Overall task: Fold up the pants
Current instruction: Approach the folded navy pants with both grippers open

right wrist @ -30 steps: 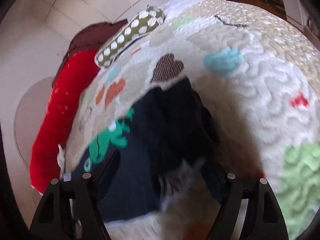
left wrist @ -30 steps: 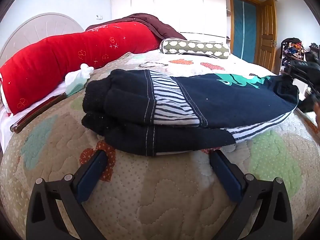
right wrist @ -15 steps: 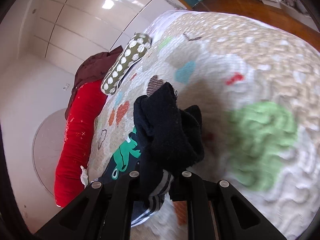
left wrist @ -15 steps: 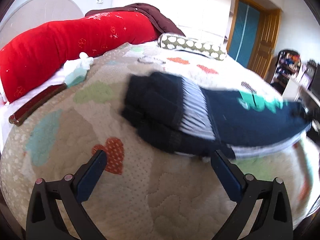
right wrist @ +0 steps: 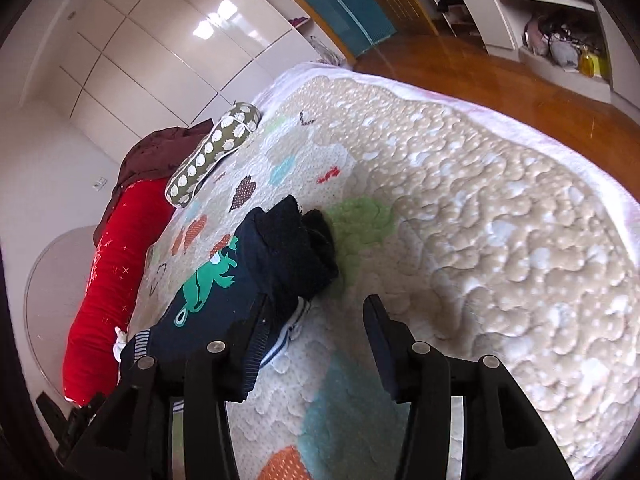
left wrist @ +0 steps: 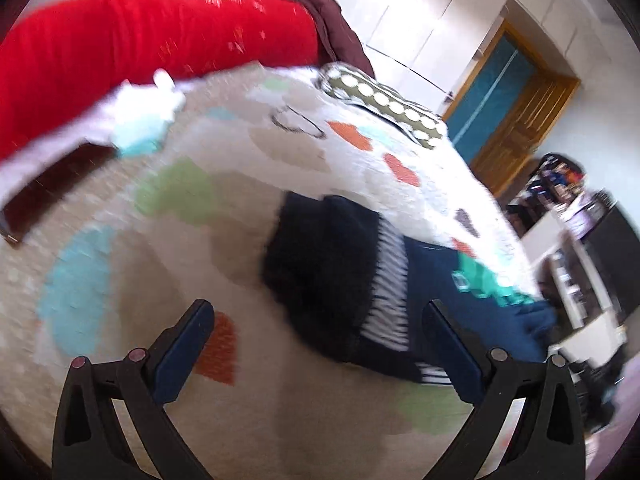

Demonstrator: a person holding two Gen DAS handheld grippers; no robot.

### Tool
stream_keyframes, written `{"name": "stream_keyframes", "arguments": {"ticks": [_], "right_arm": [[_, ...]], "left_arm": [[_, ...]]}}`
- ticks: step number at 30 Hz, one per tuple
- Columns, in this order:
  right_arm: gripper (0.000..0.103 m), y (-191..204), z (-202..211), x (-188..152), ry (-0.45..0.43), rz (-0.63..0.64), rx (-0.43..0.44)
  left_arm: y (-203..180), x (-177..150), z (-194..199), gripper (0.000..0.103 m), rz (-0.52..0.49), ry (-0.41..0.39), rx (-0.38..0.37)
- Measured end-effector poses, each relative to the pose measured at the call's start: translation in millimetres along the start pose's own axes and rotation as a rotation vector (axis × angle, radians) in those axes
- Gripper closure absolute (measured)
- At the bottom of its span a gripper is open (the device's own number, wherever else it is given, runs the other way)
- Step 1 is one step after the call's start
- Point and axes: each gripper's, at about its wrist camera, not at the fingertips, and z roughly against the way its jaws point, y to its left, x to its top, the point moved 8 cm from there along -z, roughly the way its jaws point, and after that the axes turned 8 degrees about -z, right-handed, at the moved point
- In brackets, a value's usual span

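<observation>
The pants (left wrist: 352, 280) lie folded in a dark bundle on the bed (left wrist: 160, 248) — navy cloth with a striped band and a green printed figure facing up. In the right wrist view the same pants (right wrist: 248, 280) rest on the quilt (right wrist: 480, 220) with the thick rolled end pointing toward the foot of the bed.

The left hand-held gripper (left wrist: 318, 324) is spread wide and holds nothing; its right finger (left wrist: 452, 350) shows in front of the near edge of the pants, though the blur hides whether it touches them.

The right hand-held gripper (right wrist: 316, 320) is released too — its left finger (right wrist: 250, 334) is against the pants' striped hem, and the other is over bare quilt.

A red bolster (left wrist: 140, 48) runs along the head of the bed, with a spotted pillow (left wrist: 384, 104) beside it.
</observation>
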Motion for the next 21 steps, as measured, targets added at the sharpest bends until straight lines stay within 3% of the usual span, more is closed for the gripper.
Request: {"name": "stream_keyframes", "arguments": {"ticks": [2, 4, 9, 15, 21], "right_arm": [[0.05, -4.6, 8.2, -4.0, -0.001, -0.001, 0.016], [0.05, -5.8, 10.9, -7.7, 0.003, -0.005, 0.037], [0.05, -1.3, 8.4, -20.3, 0.034, 0.009, 0.071], [0.05, 0.7, 4.8, -32.8, 0.062, 0.028, 0.089], [0.05, 15.6, 10.5, -41.7, 0.066, 0.082, 0.112]], "left_arm": [[-6.8, 2.5, -7.7, 0.005, 0.052, 0.034, -0.085], [-11.6, 4.2, -17.2, 0.02, 0.093, 0.076, -0.137], [-20.4, 3.1, -31.1, 0.024, 0.18, 0.126, -0.232], [-24.4, -6.4, -50.3, 0.024, 0.198, 0.219, -0.219], [-30.4, 2.0, -65.5, 0.024, 0.163, 0.238, -0.197]]}}
